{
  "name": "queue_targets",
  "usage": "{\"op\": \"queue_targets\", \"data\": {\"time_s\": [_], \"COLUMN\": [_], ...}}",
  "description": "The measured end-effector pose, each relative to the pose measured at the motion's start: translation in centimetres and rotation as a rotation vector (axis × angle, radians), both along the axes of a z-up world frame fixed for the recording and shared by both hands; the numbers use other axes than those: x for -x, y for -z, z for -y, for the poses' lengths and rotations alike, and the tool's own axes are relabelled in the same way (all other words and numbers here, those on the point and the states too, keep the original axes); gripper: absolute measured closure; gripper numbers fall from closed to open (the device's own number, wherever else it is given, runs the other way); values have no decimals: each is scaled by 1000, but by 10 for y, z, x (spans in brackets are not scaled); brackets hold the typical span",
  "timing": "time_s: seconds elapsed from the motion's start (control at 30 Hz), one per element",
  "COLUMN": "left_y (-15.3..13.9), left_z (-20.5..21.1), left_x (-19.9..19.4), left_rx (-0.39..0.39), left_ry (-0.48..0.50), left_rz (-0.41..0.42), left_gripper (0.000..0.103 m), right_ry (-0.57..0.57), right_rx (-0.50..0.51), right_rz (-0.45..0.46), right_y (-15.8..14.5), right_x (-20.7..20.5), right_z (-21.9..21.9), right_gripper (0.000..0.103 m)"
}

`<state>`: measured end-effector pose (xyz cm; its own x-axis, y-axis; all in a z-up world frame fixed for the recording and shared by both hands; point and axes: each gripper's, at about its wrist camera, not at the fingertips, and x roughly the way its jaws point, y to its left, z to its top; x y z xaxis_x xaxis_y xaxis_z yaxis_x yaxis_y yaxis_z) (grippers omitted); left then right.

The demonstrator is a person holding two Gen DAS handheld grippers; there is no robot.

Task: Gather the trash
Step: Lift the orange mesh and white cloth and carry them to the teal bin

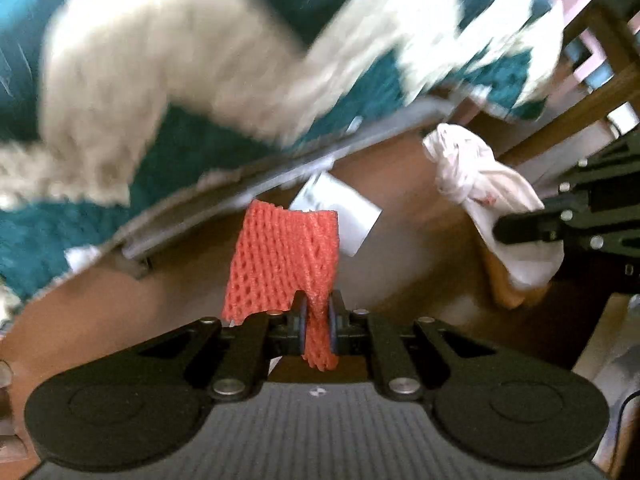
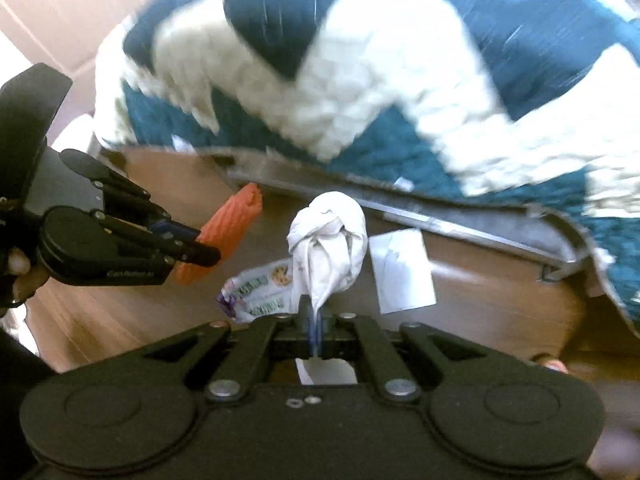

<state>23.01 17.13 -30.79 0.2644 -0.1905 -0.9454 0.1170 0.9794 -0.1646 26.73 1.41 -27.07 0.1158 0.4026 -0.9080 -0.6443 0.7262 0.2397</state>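
Observation:
My left gripper (image 1: 319, 312) is shut on a red foam net sleeve (image 1: 280, 264) and holds it above the brown floor; the sleeve also shows in the right wrist view (image 2: 230, 232), pinched in the left gripper (image 2: 200, 250). My right gripper (image 2: 315, 314) is shut on a knotted white plastic bag (image 2: 328, 244), held off the floor; the bag also shows at the right of the left wrist view (image 1: 480, 184), with the right gripper (image 1: 516, 232) on it. A white paper sheet (image 2: 404, 272) and a snack wrapper (image 2: 256, 288) lie on the floor beyond.
A teal and white shaggy rug (image 1: 180, 60) covers the far floor, with a grey metal bar (image 1: 240, 184) along its edge. Wooden chair legs (image 1: 616, 40) stand at the upper right of the left wrist view. Both views are motion-blurred.

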Motion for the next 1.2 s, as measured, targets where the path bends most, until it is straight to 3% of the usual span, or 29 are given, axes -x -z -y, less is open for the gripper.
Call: {"op": "queue_targets", "data": {"time_s": [0.47,0.7,0.93,1.2], "left_y": [-205,-298,-385,-456], "left_z": [101,186,282,386], "left_x": [45,60,47,13], "left_rx": [27,40,97,216], "left_ry": [-18,69,188,313], "left_rz": [383,578,731,796], "left_gripper": [93,93,93,93], "right_ry": [56,145,277,454], "right_rx": [-60,-95,-91,-60], "right_rz": [353,560,709,795], "right_y": [-205,-294,-364,-412], "right_x": [61,86,93,80], "right_z": [106,180,267,358], "right_gripper": [101,101,101,101]}}
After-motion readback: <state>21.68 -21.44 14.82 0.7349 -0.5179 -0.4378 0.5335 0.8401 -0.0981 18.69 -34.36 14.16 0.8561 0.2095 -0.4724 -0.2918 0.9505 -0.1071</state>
